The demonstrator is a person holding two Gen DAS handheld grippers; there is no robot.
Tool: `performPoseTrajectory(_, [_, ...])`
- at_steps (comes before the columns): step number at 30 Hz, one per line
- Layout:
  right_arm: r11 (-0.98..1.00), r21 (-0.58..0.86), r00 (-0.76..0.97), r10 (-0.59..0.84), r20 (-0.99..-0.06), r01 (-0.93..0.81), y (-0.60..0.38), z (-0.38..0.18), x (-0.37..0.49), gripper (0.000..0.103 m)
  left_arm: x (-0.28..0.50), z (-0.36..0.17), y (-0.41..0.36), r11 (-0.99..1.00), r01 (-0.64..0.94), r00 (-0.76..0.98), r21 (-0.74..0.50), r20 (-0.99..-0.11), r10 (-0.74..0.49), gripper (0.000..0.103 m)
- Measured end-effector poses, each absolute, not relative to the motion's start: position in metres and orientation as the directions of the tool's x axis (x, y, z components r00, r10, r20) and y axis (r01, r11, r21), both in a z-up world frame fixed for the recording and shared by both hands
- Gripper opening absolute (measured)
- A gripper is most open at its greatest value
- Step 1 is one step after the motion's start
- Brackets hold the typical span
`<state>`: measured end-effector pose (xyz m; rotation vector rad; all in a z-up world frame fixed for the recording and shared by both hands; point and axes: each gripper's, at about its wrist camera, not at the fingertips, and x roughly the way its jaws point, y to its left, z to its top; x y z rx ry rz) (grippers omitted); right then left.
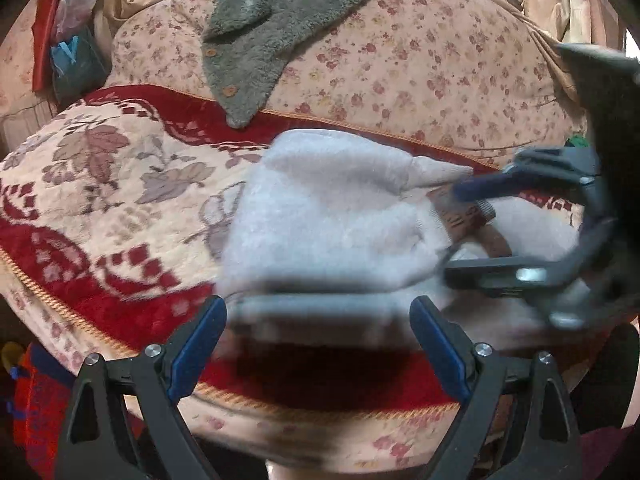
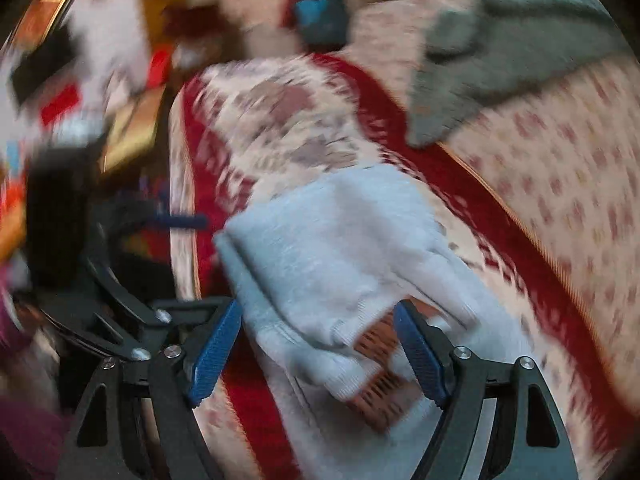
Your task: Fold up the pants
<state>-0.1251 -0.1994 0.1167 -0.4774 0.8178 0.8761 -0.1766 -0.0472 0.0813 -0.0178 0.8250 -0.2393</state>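
Folded white pants (image 1: 332, 216) (blurred), left gripper (image 1: 318, 344) spread clear, right gripper (image 2: 320, 356) seemingly unclamped.

The left gripper (image 1: 318, 336) points down at a slant, and its two blue pads stand wide apart. The right gripper (image 2: 318, 348) points down too. Its blue pads stand apart and press on nothing. It looks blurry.

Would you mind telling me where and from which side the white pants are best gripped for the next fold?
Probably the ribbed waistband edge of the white pants, taken from the near side of the seat. That edge lies thick and bunched towards the right gripper, whose open fingers already straddle it.
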Motion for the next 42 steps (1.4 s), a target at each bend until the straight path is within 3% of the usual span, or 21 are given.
performPoseTrajectory(2, [0.532, -0.050, 0.337, 0.459, -0.822, -0.845, -0.185, 0.104, -0.123, 0.050, -0.184, 0.083, -0.035, 0.977, 0.189, 0.655, -0.094, -0.730, -0.197, 0.092])
performPoseTrajectory(8, [0.515, -0.043, 0.294, 0.416, -0.860, -0.856, -0.167, 0.072, -0.106, 0.049, -0.189, 0.082, 0.007, 0.989, 0.090, 0.659, -0.114, -0.738, -0.146, 0.092])
performPoseTrajectory(10, [0.528, -0.035, 0.291, 0.410, -0.864, -0.848, -0.165, 0.069, -0.098, 0.043, -0.186, 0.079, 0.018, 0.986, 0.058, 0.659, -0.158, -0.736, -0.157, 0.092])
performPoseTrajectory(14, [0.518, -0.033, 0.283, 0.411, -0.867, -0.855, -0.158, 0.061, -0.097, 0.041, -0.178, 0.072, 0.028, 0.971, 0.020, 0.650, -0.239, -0.735, -0.194, 0.092])
performPoseTrajectory(20, [0.489, -0.129, 0.353, 0.400, -0.845, -0.862, -0.149, 0.060, -0.112, 0.042, -0.178, 0.071, 0.025, 0.972, 0.026, 0.655, -0.234, -0.730, -0.193, 0.092])
performPoseTrajectory(23, [0.534, -0.095, 0.346, 0.393, -0.852, -0.840, -0.147, 0.054, -0.102, 0.039, -0.177, 0.069, 0.029, 0.968, 0.007, 0.653, -0.249, -0.732, -0.193, 0.092])
performPoseTrajectory(25, [0.540, -0.084, 0.336, 0.388, -0.858, -0.838, -0.143, 0.055, -0.100, 0.030, -0.179, 0.069, 0.032, 0.964, -0.006, 0.654, -0.267, -0.730, -0.198, 0.092])
performPoseTrajectory(27, [0.554, -0.003, 0.280, 0.416, -0.865, -0.833, -0.145, 0.063, -0.094, 0.009, -0.180, 0.070, 0.036, 0.959, -0.021, 0.656, -0.284, -0.727, -0.201, 0.092])
performPoseTrajectory(30, [0.545, 0.081, 0.233, 0.483, -0.844, -0.835, -0.153, 0.091, -0.095, 0.008, -0.181, 0.074, 0.043, 0.955, -0.041, 0.667, -0.293, -0.720, -0.192, 0.092])
performPoseTrajectory(35, [0.500, 0.090, 0.200, 0.497, -0.845, -0.861, -0.152, 0.108, -0.122, 0.008, -0.179, 0.079, 0.047, 0.942, -0.050, 0.675, -0.333, -0.706, -0.214, 0.092])
performPoseTrajectory(42, [0.557, 0.174, 0.174, 0.516, -0.839, -0.812, -0.165, 0.067, -0.128, 0.010, -0.160, 0.081, 0.020, 0.944, -0.007, 0.673, -0.330, -0.700, -0.240, 0.092])
